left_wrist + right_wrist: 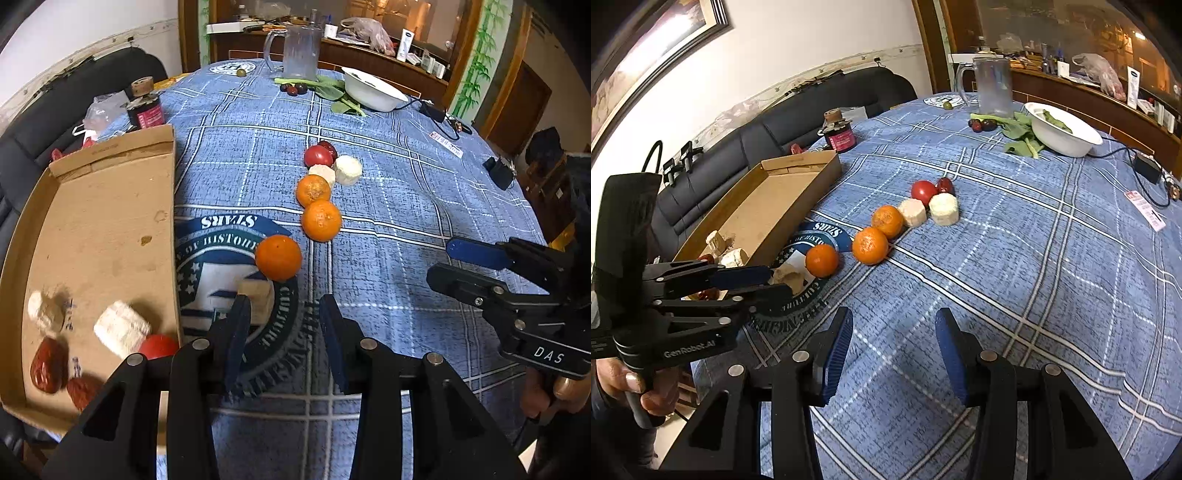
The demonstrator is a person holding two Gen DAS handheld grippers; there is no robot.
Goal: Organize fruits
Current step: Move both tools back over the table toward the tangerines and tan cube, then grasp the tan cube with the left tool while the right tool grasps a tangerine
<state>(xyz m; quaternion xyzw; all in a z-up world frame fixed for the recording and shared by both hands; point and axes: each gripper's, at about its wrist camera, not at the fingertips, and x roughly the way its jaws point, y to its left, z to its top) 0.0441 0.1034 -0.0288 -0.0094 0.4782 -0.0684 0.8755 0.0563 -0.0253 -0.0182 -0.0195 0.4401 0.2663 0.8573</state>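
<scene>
Left tool (284, 325) part-open, empty; pale chunk (256, 297) just ahead by its left finger, nearest orange (279, 257) beyond. Right tool (894, 350) empty, part-open, farther off.

Both wrist views look steeply down, close over the surface (406, 206). Left view faces the cardboard tray (110, 229); right view sits further right. Shared: tray, row of oranges (870, 245), white bowl (1067, 142).
</scene>
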